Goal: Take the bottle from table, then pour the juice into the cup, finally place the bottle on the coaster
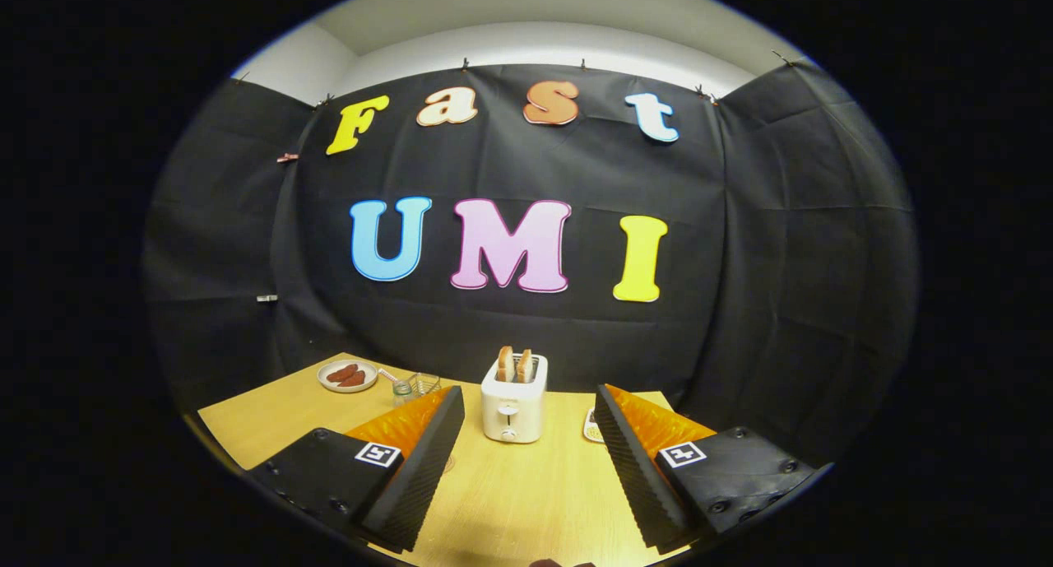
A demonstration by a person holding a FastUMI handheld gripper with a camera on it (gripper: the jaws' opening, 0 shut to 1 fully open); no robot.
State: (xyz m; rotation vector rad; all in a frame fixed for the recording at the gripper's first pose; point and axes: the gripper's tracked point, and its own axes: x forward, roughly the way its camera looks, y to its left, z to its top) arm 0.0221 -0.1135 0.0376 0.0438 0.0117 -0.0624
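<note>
The task's glassware sits far back on the wooden worktop (510,501): a small clear bottle (402,392) with a thin straw-like stick poking out of it, and right beside it, on its right, a clear glass cup (426,383). Both are partly hidden behind the tip of the left finger, so whether they touch is hard to tell. They stand well beyond the gripper (526,411), off to its left.

The gripper hovers above the near part of the worktop with its fingers spread wide, nothing between them but bare wood. Neither finger touches anything.

Straight ahead, in line with the gap between the fingers and just beyond their tips, stands a white toaster (513,406) with two slices of toast (515,365) sticking up out of its slots, its lever and dial facing this way.

To the toaster's right, peeking out from behind the tip of the right finger, lies a small pale flat thing (591,425), too hidden to name for sure.

Further back on the left, past the bottle and cup, a small white plate (347,376) carries two reddish-brown sausages (345,375).
</note>
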